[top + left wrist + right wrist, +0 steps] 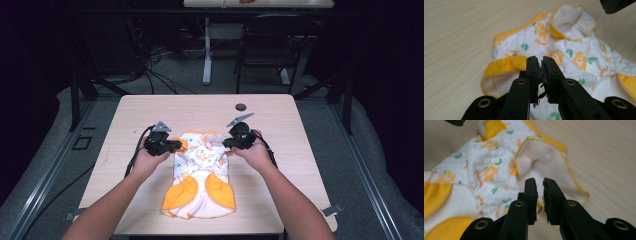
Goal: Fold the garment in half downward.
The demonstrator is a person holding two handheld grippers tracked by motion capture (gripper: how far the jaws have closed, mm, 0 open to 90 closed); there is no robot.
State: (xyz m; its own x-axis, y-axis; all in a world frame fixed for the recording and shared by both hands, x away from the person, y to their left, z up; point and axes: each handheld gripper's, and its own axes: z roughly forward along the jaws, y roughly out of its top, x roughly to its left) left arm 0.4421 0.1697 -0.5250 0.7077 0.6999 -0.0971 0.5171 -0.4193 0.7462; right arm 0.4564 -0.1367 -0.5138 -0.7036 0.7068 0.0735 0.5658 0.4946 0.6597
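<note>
High view: baby garment (202,172) is lying at the table's (150,107) near-middle, feet toward the near edge. Left gripper (175,145) and right gripper (227,143) are hovering at its far corners, forearms angling in from the near edge.

Left gripper view: jaws standing a slit apart, gripping nothing.

Right gripper view: same, narrow gap, empty. Risk: the slit's probably too narrow, jaws could push the hem away instead of catching it.

No readable text — none anywhere
</note>
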